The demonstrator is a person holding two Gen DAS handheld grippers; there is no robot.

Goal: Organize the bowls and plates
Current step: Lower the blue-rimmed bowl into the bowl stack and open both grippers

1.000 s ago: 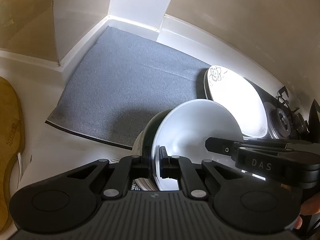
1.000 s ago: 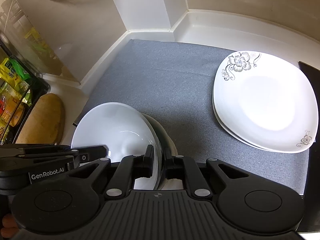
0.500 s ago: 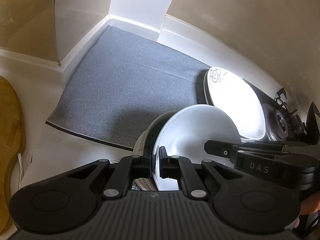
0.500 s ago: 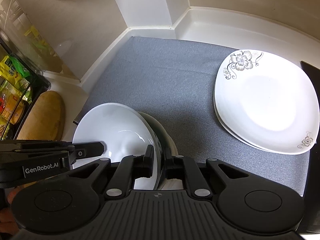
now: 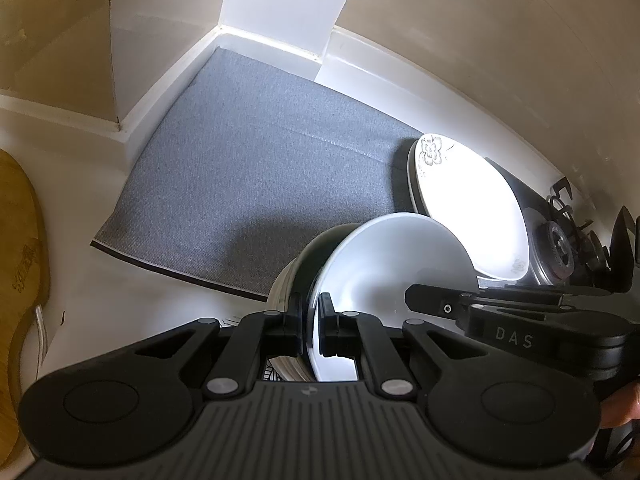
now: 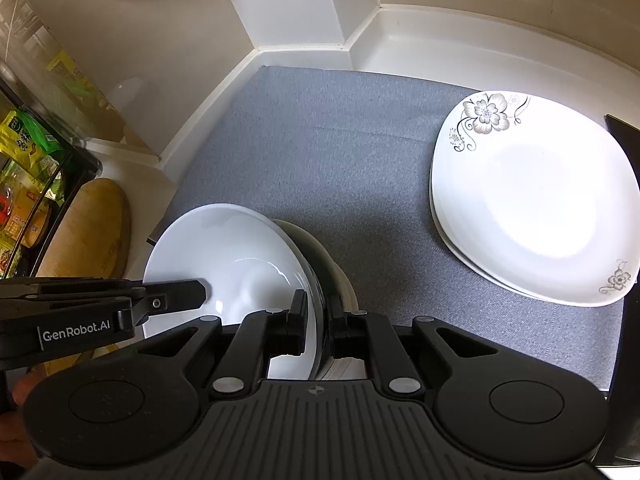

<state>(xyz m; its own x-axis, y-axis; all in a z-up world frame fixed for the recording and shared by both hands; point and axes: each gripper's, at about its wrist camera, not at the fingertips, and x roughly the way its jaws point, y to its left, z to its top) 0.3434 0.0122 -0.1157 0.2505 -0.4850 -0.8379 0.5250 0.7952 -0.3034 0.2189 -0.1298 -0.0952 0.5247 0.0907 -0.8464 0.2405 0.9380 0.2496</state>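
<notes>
**Both grippers clamp the rim of one white bowl**

The left gripper (image 5: 313, 325) has its fingers (image 5: 295, 322) drawn narrow on the near rim of the white bowl (image 5: 384, 264), one inside the wall and one outside. The right gripper (image 6: 319, 322) pinches the opposite side of the same rim in the same manner, fingers (image 6: 299, 320) close together with the wall between them. The bowl is empty and sits tilted, nested in a second bowl (image 6: 320, 256) with a dark inside and pale outside, of which only a crescent shows. Whether the pair rests on anything cannot be told. They are at the near left corner of a grey mat (image 6: 328, 152) lying on the white surface (image 5: 120, 300).

On the mat's right side, well apart from the bowls, two white plates (image 6: 532, 200) with grey flower prints lie stacked, nothing on them. Past them in the left view is a stove burner (image 5: 558, 242).

A wooden board (image 6: 92, 232) lies on the surface left of the mat, beside a rack of packets (image 6: 28, 148) whose print is too small to read.

The right gripper's body reads "DAS"; the left gripper's body reads "GenRobot.AI".
</notes>
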